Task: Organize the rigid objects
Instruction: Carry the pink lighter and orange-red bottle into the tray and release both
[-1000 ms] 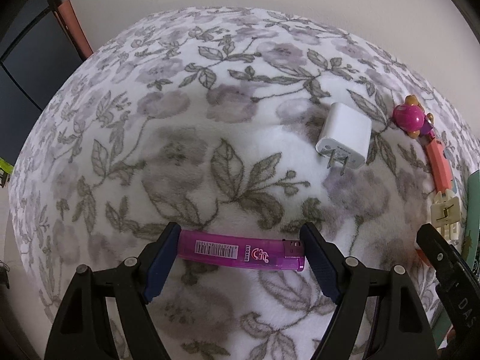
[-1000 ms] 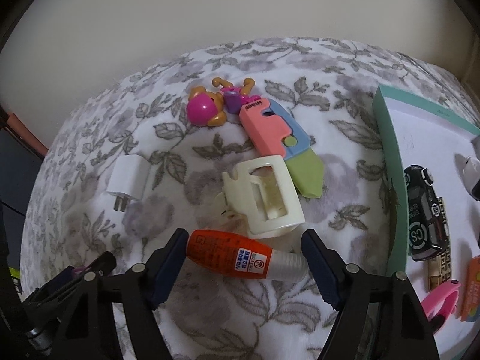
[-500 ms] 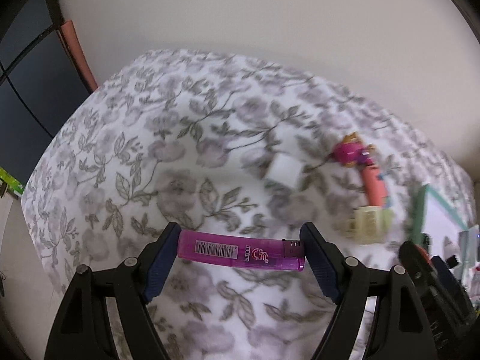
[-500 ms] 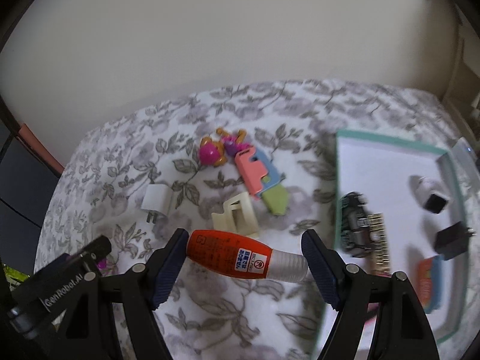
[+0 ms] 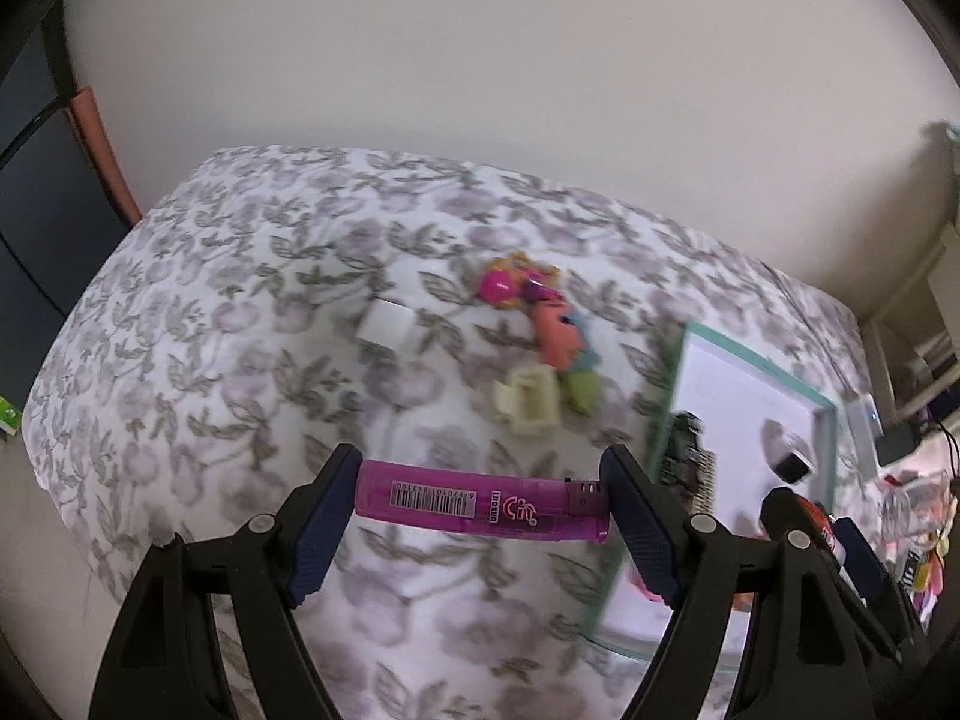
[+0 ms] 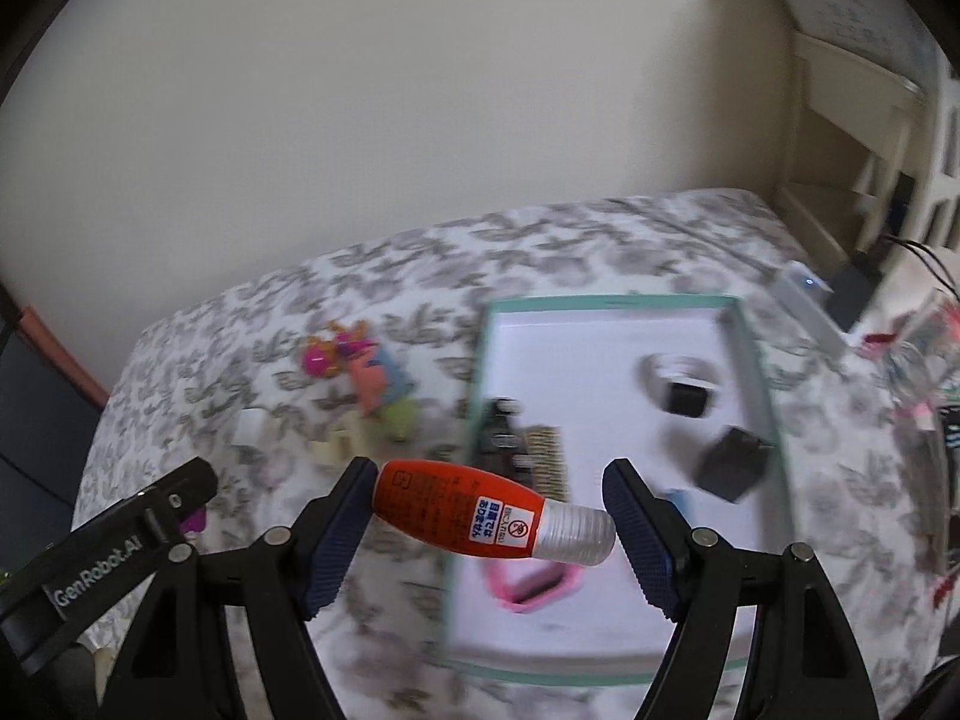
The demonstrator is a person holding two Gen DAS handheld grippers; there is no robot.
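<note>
While left gripper clenches lighter, right gripper clenches bottle.

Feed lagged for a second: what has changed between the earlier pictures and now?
Both grippers rose off the bedspread and swung toward the tray, which now fills more of both views. The left gripper still clamps the lighter, the right gripper the orange bottle. The loose toys and the charger lie where they were.

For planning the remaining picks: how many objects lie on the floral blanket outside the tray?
4: white charger at left, pink figure farthest back, pastel toy knife beside it, cream clip nearest. More may be hidden.
</note>
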